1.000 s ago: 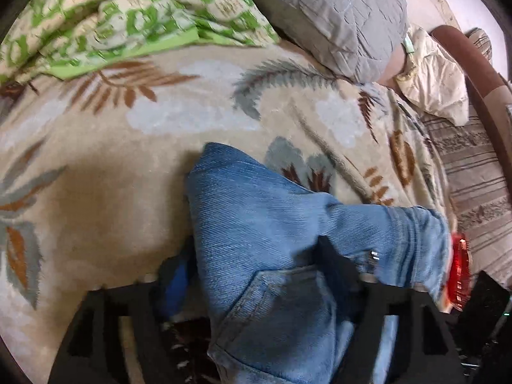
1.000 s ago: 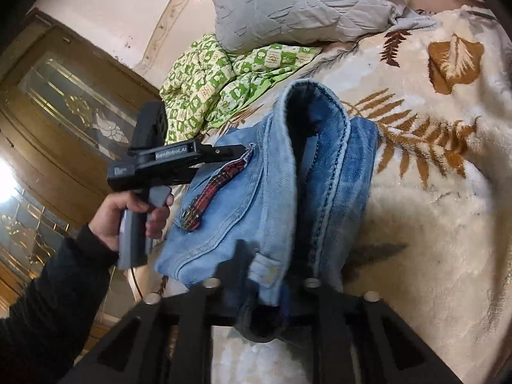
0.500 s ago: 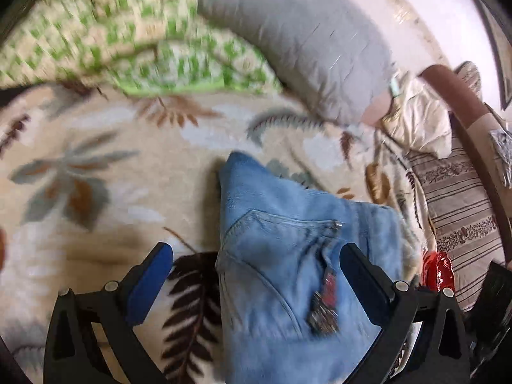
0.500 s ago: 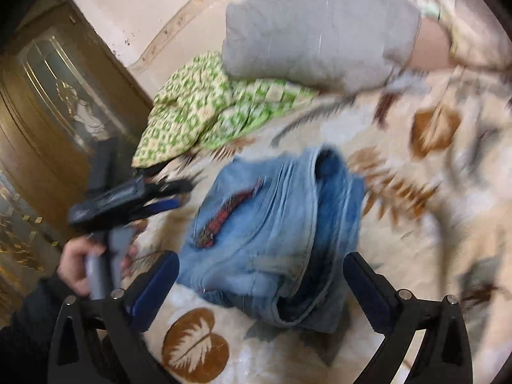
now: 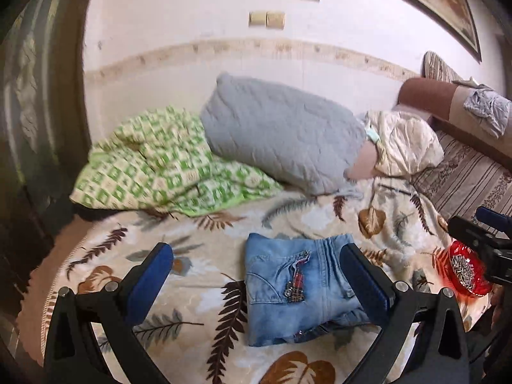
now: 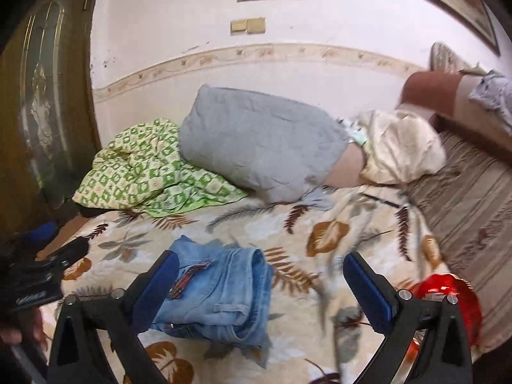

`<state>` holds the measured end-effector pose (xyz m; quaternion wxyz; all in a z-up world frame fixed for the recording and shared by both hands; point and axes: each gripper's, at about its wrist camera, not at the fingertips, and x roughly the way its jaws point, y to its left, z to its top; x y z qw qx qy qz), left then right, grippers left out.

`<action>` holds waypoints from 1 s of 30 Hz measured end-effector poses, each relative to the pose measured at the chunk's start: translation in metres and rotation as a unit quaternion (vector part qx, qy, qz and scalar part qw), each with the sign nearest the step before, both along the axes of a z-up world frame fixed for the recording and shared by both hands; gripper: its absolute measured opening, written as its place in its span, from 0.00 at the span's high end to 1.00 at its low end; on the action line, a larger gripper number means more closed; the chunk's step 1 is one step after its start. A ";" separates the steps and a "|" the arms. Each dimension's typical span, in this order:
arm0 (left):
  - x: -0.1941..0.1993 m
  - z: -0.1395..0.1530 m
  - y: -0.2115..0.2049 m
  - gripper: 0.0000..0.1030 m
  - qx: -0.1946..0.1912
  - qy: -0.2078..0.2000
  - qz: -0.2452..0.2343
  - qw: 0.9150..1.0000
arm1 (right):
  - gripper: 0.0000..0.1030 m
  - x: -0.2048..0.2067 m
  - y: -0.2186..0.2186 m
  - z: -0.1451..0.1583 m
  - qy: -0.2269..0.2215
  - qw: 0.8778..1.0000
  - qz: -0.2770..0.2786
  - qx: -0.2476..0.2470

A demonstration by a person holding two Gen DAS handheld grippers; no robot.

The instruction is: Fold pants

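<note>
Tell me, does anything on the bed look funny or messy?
The folded jeans look fairly tidy, with a little plaid tab sticking out of a pocket. The odd thing is the red glass dish of small metal bits sitting on the leaf blanket near its edge, where a bump might tip it.

A bed carries everything, spread with a cream blanket [image 5: 204,284] printed with brown and grey leaves. The folded blue jeans [image 5: 297,288] lie on it at the near middle (plaid trim on the pocket facing up). Far left sits a crumpled green-and-cream quilt [image 5: 160,172], with a grey pillow [image 5: 281,150] beside it, partly overlapping it. A red bowl [image 5: 464,272] rests at the near right edge.
</note>
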<state>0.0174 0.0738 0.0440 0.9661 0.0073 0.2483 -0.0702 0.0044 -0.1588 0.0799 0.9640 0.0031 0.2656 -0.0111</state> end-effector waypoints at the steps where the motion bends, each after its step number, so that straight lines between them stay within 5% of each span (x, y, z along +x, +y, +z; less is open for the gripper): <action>1: -0.008 0.000 -0.001 0.00 -0.001 -0.003 0.005 1.000 | 0.00 -0.007 0.000 0.001 -0.003 1.000 -0.005 -0.003; 8: -0.045 -0.037 -0.006 0.00 -0.042 0.042 0.034 0.998 | 0.00 -0.055 -0.002 -0.038 0.028 0.999 -0.044 0.003; 13: -0.061 -0.054 -0.019 0.00 -0.020 0.069 0.016 0.997 | 0.00 -0.060 -0.001 -0.064 0.065 0.997 -0.040 0.004; 18: -0.069 -0.050 -0.027 0.00 0.002 0.072 0.005 0.997 | 0.00 -0.065 0.001 -0.059 0.055 0.998 -0.036 -0.002; 30: -0.067 -0.049 -0.018 0.00 -0.019 0.078 0.024 0.996 | 0.00 -0.066 0.004 -0.055 0.056 0.998 -0.031 -0.002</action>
